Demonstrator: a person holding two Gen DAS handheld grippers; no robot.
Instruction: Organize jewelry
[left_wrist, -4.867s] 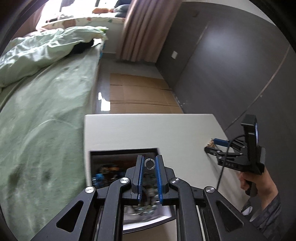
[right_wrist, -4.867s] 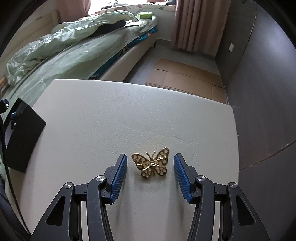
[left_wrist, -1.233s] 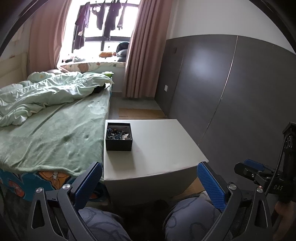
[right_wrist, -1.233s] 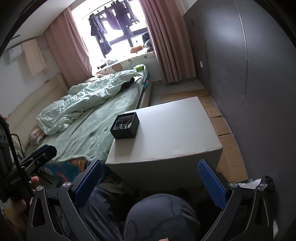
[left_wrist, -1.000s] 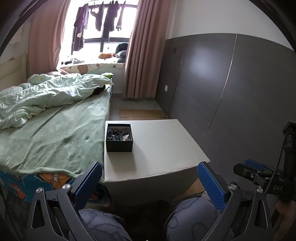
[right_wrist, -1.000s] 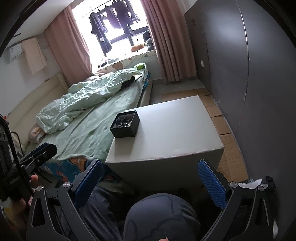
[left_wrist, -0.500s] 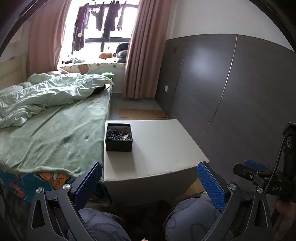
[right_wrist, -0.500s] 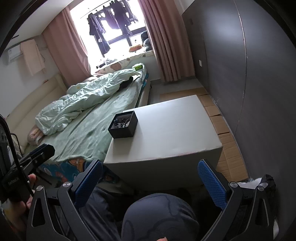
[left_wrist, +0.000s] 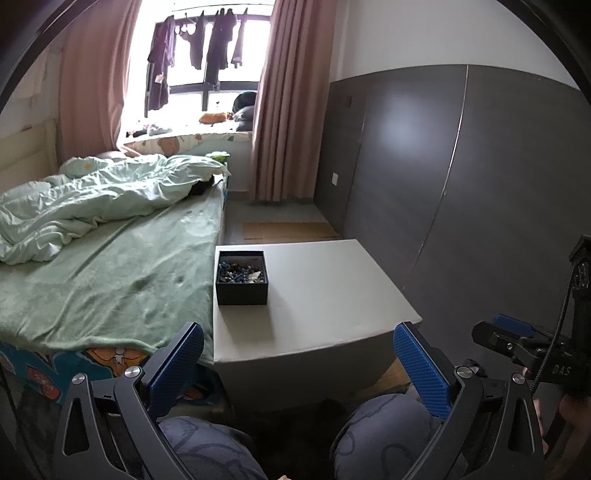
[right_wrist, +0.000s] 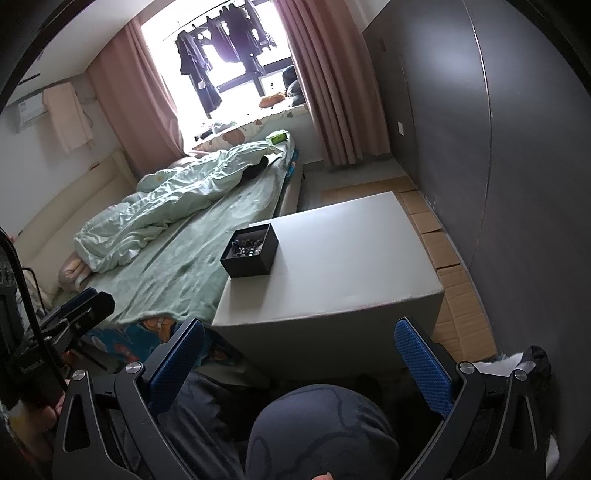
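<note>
A black open box (left_wrist: 242, 277) holding several pieces of jewelry stands at the left side of the white table (left_wrist: 325, 295); it also shows in the right wrist view (right_wrist: 250, 252) on the table (right_wrist: 351, 266). My left gripper (left_wrist: 299, 362) is wide open and empty, held well back from the table above my knees. My right gripper (right_wrist: 301, 362) is also wide open and empty, equally far back. The right gripper shows at the right edge of the left wrist view (left_wrist: 517, 341); the left gripper shows at the left edge of the right wrist view (right_wrist: 77, 310).
A bed with green bedding (left_wrist: 110, 258) runs along the table's left side. A dark grey wall (left_wrist: 461, 184) is to the right. Cardboard sheets (right_wrist: 443, 243) lie on the floor beside and beyond the table. My knees (left_wrist: 380, 428) are below the grippers.
Since 4.9 s ago both grippers have pulled far back from the table and opened; the butterfly brooch is gone from the tabletop. Over the last second there is only slight drift.
</note>
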